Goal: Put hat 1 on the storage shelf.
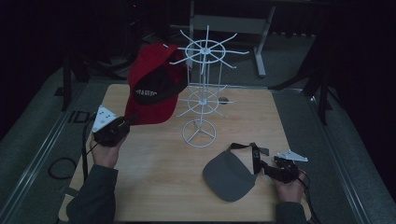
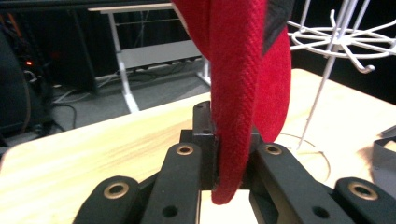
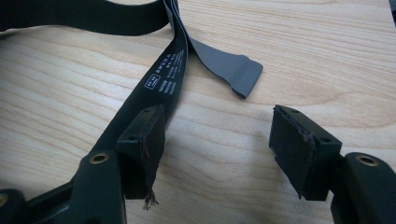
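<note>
- High view: left gripper [image 1: 122, 125] at the near-left of the table [image 1: 154, 186], clamped on the brim edge of the red cap [image 1: 152, 84], which rises up and away from it toward the far side and leans against the left of the white wire rack [image 1: 201, 98].
- Cap's long axis running from the gripped brim, near and low, to the crown, far and high, beside the rack's upper ring; left hand [image 1: 106, 151] clearly the nearer one to the rack's arms, so the hanging move likely falls to it.
- White lettering visible on the cap's black inner band, too small and dim to read.
- Grey visor [image 1: 229, 175] lying flat at the near-right, brim toward the left, strap [image 1: 255, 156] trailing toward the right gripper [image 1: 268, 170] just beside it.
- Left gripper view: jaws shut tight on the red cap's brim [image 2: 233, 154], the fabric standing upright between the pads; rack's wire arms [image 2: 336, 35] to the upper right, apart from the cap.
- Right gripper view: jaws spread wide over the bare table [image 3: 224, 140], nothing pressed between them; black strap [image 3: 159, 88] running along the left jaw, touching or nearly so, grey strap end [image 3: 233, 70] farther off.
- Small white printed label on the black strap, characters not legible.
</note>
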Demonstrator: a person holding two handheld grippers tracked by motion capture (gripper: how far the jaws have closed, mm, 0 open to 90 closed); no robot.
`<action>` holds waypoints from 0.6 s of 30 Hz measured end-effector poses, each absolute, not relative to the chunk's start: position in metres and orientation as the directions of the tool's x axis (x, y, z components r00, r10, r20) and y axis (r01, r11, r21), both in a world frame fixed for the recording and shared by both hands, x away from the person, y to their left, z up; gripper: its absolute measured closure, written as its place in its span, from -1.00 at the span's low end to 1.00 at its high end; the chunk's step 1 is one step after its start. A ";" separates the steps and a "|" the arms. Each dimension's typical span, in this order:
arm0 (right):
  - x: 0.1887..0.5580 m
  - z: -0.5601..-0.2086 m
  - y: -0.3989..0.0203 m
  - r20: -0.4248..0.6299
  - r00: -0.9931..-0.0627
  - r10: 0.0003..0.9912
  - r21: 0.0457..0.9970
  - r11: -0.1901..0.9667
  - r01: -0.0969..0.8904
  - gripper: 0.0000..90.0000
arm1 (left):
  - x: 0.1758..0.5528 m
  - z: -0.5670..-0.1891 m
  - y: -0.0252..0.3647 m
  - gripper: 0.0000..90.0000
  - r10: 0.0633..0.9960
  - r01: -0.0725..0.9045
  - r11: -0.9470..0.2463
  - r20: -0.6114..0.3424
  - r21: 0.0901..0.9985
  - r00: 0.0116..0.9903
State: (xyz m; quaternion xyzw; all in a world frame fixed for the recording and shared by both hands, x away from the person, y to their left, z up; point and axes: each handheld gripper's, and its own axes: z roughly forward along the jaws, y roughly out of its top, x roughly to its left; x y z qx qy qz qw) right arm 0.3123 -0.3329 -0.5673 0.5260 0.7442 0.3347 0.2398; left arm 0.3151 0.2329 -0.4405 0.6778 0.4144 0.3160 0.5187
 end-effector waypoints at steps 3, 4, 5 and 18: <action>0.312 -0.567 -0.333 -0.005 -0.332 0.943 0.751 0.223 0.622 -0.20 | 0.314 -0.443 0.234 0.86 0.888 0.239 -0.111 -0.011 0.965 0.459; 0.312 -0.567 -0.333 -0.005 -0.332 0.943 0.751 0.223 0.622 -0.20 | 0.314 -0.443 0.234 0.86 0.888 0.239 -0.112 -0.011 0.964 0.459; 0.312 -0.567 -0.333 -0.005 -0.332 0.943 0.751 0.223 0.622 -0.20 | 0.313 -0.443 0.234 0.82 0.889 0.238 -0.114 -0.008 0.964 0.458; 0.312 -0.567 -0.333 -0.005 -0.332 0.943 0.750 0.223 0.622 -0.20 | 0.300 -0.447 0.241 0.33 0.901 0.242 -0.102 -0.014 0.965 0.434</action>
